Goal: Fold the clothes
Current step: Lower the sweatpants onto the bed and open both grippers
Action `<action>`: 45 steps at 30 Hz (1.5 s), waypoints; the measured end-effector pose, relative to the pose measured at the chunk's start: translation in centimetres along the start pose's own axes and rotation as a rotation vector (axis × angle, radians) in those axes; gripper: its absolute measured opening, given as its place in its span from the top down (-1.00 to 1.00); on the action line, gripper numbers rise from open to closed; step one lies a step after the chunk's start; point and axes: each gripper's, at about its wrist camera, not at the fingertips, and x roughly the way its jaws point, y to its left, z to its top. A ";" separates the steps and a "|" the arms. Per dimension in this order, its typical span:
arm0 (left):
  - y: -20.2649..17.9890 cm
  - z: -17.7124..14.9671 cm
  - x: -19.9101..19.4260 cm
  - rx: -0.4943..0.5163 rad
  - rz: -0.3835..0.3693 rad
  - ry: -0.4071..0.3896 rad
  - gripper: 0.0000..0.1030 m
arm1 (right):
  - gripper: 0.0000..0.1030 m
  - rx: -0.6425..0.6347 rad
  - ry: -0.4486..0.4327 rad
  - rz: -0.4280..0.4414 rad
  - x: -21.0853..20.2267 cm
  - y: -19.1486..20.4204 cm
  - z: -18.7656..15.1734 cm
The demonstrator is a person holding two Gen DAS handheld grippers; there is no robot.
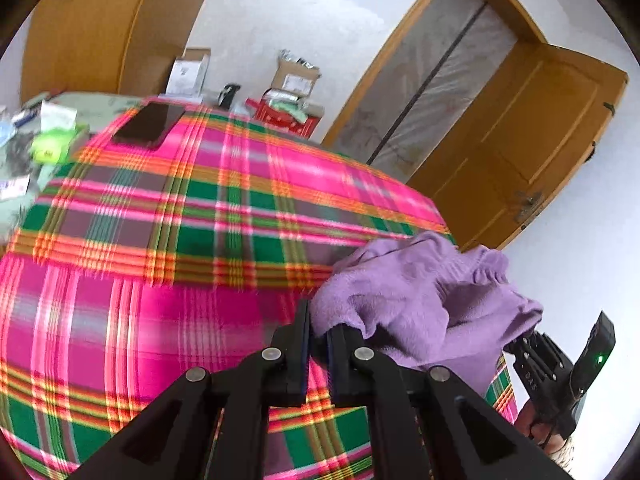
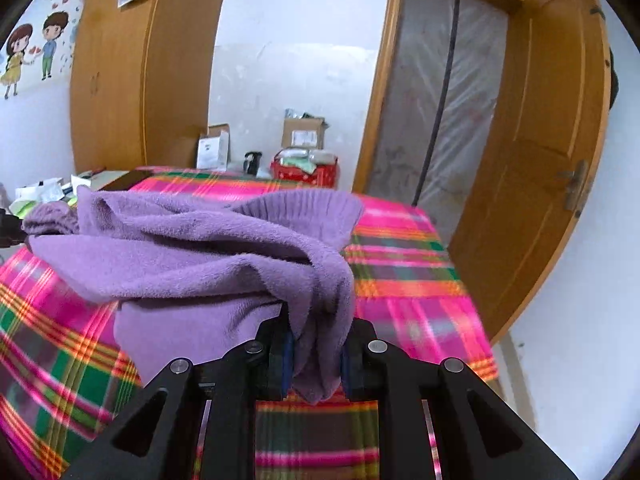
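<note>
A purple fleece garment [image 2: 192, 256] hangs bunched between my two grippers above the plaid-covered table [image 1: 160, 220]. My left gripper [image 1: 318, 332] is shut on an edge of the purple garment [image 1: 420, 300], which trails off to the right in that view. The right gripper [image 2: 316, 344] is shut on a thick fold of the cloth, whose ribbed hem [image 2: 304, 208] lifts behind it. In the left wrist view the right gripper [image 1: 516, 348] shows at the far right, its tips buried in the purple cloth. The left gripper's black tip [image 2: 10, 230] peeks in at the left edge.
A dark phone [image 1: 150, 124] lies on the table's far side. Boxes, papers and a green item [image 1: 48, 148] clutter the far left. Cardboard boxes and a red box [image 2: 304, 172] stand behind the table. A wooden door [image 2: 540, 168] stands open at the right.
</note>
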 end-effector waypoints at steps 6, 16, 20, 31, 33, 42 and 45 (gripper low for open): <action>1.2 -2.4 1.0 -0.012 0.014 0.046 0.87 | 0.64 0.041 0.058 0.027 -0.7 -0.7 -3.3; 3.0 -4.5 0.9 -0.013 0.026 0.097 0.87 | 0.63 0.140 0.152 0.147 -1.6 -1.3 -7.0; 2.8 -5.1 1.0 0.008 0.041 0.121 0.87 | 0.53 0.201 0.154 0.192 -2.6 -2.5 -7.2; 2.3 -6.0 -1.3 0.089 0.064 0.120 0.69 | 0.43 0.277 0.111 0.261 -4.3 -5.1 -6.1; 2.1 -5.9 -1.9 0.105 0.065 0.112 0.63 | 0.43 0.259 0.109 0.270 -4.8 -5.1 -6.2; 2.1 -6.6 -3.0 0.136 0.070 0.134 0.35 | 0.23 0.246 0.091 0.252 -6.0 -6.7 -6.3; 2.2 -6.6 -3.5 0.132 0.058 0.136 0.34 | 0.10 0.254 0.085 0.248 -5.1 -7.0 -5.8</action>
